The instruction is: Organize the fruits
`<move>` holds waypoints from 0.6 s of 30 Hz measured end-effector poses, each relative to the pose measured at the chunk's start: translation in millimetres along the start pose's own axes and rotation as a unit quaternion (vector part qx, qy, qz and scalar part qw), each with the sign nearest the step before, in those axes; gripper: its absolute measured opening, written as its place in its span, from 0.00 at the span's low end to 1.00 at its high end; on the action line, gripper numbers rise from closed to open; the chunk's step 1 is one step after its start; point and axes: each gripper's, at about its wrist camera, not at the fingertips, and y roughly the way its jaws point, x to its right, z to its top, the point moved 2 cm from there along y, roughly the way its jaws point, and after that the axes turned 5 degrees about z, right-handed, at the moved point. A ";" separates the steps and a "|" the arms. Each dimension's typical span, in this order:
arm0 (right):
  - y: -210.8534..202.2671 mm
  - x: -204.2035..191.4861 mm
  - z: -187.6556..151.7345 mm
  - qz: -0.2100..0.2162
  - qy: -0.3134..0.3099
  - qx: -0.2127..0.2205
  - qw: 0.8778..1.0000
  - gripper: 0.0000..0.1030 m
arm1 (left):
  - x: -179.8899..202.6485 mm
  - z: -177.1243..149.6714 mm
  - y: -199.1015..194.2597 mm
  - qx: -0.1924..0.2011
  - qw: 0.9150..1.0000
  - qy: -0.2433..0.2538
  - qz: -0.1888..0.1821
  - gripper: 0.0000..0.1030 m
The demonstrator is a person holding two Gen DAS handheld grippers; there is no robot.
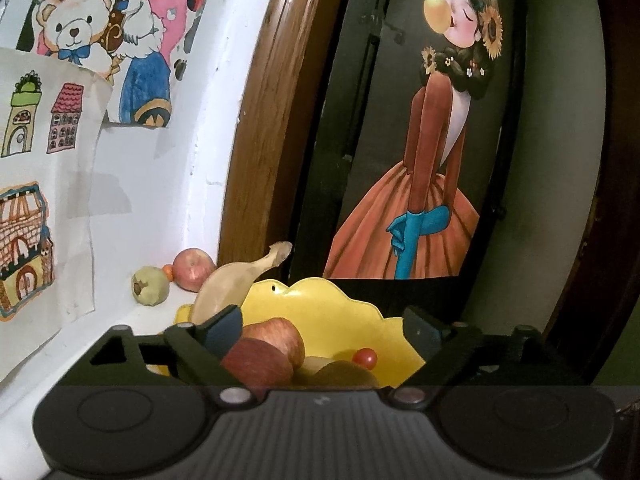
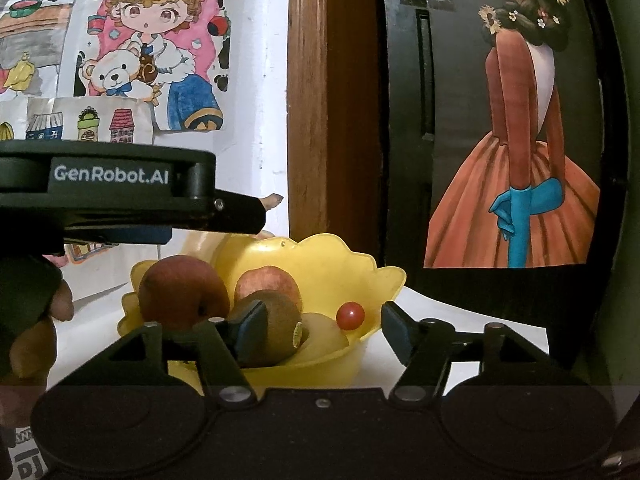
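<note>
- Right gripper (image 2: pixel 324 330): fingers spread wide, holding nothing, low in the frame at the near rim of the yellow bowl (image 2: pixel 360 276).
- Left gripper (image 1: pixel 322 326): fingers also wide apart and empty, above the bowl's apples (image 1: pixel 276 350).
- Bowl contents: apples, a kiwi (image 2: pixel 276 328), a cherry tomato (image 2: pixel 350 315), a banana (image 1: pixel 236 280) leaning on the far rim with its long axis rising toward the upper right.
- Loose fruit: an apple (image 1: pixel 194 268) and a green fruit (image 1: pixel 150 285) lie beyond the bowl at centre left; the left gripper appears nearer.
</note>
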 end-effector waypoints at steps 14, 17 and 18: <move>-16.2 -8.9 8.7 0.003 0.002 0.018 1.000 0.83 | -7.2 6.3 -24.2 0.029 0.999 -0.008 0.012 0.99; -23.3 -11.9 12.1 0.001 0.000 0.024 1.000 0.88 | -9.0 8.2 -33.2 0.038 0.999 -0.011 0.016 1.00; -25.9 -13.0 13.1 0.000 0.000 0.026 1.000 0.89 | -9.5 9.1 -36.6 0.040 0.999 -0.012 0.018 1.00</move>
